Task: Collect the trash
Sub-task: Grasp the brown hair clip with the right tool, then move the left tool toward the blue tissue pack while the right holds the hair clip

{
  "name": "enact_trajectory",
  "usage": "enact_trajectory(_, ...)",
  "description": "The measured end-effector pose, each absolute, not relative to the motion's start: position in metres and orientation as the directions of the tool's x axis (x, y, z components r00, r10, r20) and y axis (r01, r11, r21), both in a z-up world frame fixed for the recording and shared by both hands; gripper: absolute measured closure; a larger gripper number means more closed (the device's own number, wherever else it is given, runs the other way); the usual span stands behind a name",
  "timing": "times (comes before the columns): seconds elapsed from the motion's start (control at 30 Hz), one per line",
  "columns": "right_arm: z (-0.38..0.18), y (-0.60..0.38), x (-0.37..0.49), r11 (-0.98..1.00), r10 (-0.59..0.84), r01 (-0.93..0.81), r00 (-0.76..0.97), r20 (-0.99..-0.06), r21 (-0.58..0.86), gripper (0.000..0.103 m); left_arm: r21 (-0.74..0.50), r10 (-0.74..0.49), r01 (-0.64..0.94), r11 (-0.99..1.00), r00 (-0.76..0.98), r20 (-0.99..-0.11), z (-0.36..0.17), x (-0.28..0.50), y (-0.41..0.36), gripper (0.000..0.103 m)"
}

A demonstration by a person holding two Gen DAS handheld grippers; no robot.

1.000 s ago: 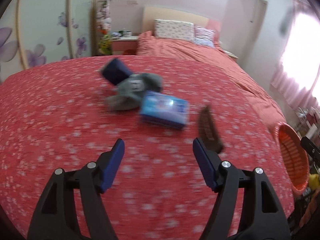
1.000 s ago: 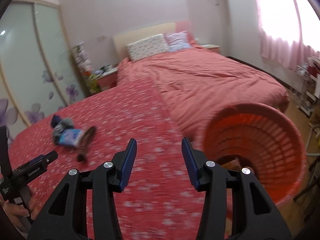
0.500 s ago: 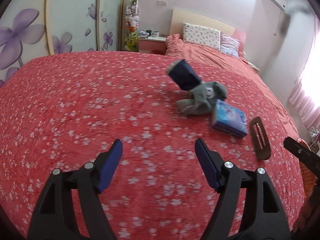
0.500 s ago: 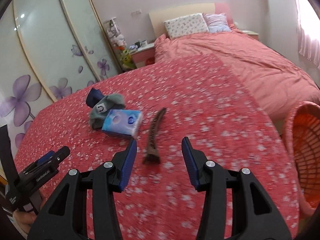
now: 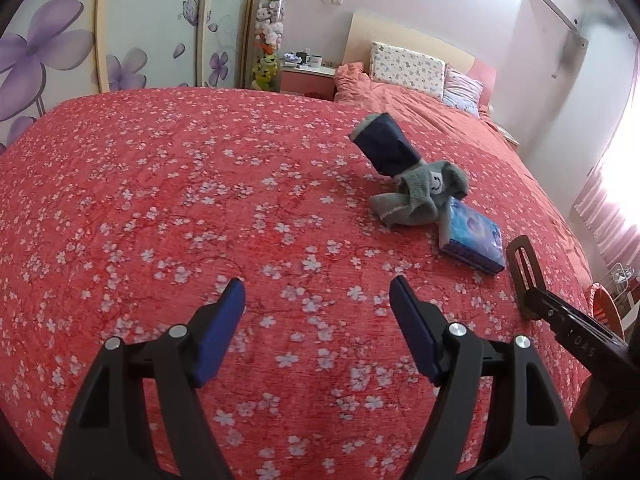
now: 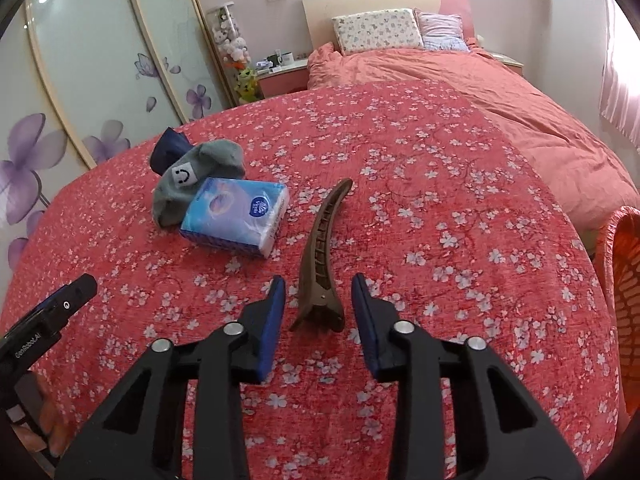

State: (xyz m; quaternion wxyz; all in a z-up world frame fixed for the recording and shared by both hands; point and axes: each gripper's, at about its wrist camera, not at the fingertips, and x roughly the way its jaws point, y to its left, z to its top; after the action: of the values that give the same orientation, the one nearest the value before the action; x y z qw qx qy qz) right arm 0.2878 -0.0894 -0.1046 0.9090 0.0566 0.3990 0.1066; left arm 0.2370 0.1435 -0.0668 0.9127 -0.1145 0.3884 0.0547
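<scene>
Straddling hair clip (image 6: 320, 248) — right gripper (image 6: 318, 300)

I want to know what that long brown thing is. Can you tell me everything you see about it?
The brown hair clip looks like hard plastic: long, narrow, gently curved, with a slotted middle and a wider pinch end. It lies flat on the red flowered bedspread, its pinch end toward the camera, between the open blue pads of the right tool, which do not touch it. The blue tissue pack sits just beside it, apart.
</scene>
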Motion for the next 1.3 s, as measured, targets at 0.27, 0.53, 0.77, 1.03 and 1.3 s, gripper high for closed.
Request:
enact_trajectory(0.27,-0.105,-0.087,0.288,0.964,0.265,-0.175,0.660,-0.703,0.199,0.079,-0.179,-0.024,-0.158,0.971,0.681,-0.732,-0.070,0.244,0.125,0.029)
enact_trajectory(0.53,-0.102,-0.111,0.279,0.980,0.195,-0.108,0.698,-0.689,0.168,0.080,-0.196,-0.088,-0.087,0.977,0.672,-0.735,-0.069,0.259,0.084,0.027)
enact_trajectory(0.77,-0.102,-0.139,0.271,0.984,0.154,-0.049,0.717,-0.680,0.171,0.080,-0.210,-0.134,-0.038,0.977,0.658,-0.741,-0.069,0.284,0.039,0.018)
enact_trajectory(1.03,-0.109,-0.154,0.271,0.973,0.179,-0.024,0.705,-0.686,0.229,0.080,-0.142,-0.071,-0.065,0.988,0.624,-0.778,-0.082,0.316,0.005,0.018)
enact_trajectory(1.3,-0.111,-0.161,0.268,0.969,0.193,-0.028,0.707,-0.681,0.246,0.080,-0.086,0.016,-0.138,0.987,0.610,-0.792,-0.087,0.323,0.025,0.022)
